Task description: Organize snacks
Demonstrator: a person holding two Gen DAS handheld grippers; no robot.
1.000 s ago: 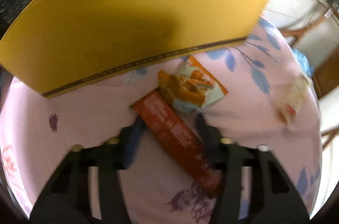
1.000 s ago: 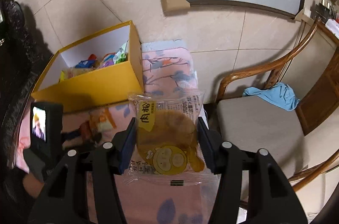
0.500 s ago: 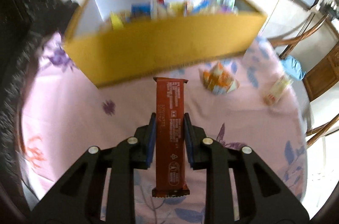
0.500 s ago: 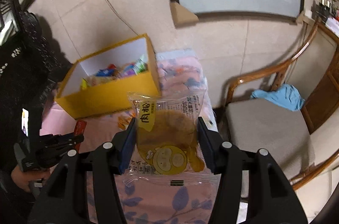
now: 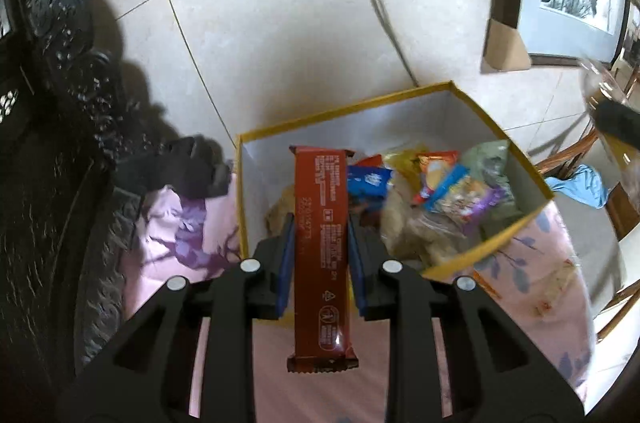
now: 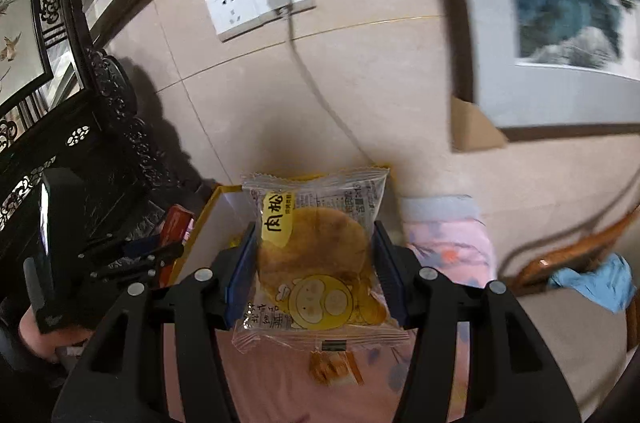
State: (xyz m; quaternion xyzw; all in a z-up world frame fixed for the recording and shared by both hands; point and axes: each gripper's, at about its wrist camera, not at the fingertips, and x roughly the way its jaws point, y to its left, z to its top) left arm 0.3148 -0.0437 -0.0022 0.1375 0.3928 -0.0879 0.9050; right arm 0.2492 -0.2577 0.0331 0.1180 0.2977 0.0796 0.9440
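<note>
The red-brown snack bar (image 5: 321,255) lies lengthwise along the left gripper (image 5: 321,259), its far end pointing out over the open yellow box (image 5: 468,255) of snacks, and the fingers are clamped narrow on its long edges. Beside the box, the right gripper (image 6: 316,265) has its fingers pressed on a clear-wrapped round cake (image 6: 316,255), above the pink floral bench (image 6: 444,235).

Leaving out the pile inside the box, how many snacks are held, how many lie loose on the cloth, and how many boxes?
Held snacks: 2, brown bar, cake packet
Loose packets: 2, orange packet, pale packet
Yellow box: 1
Total: 5
</note>
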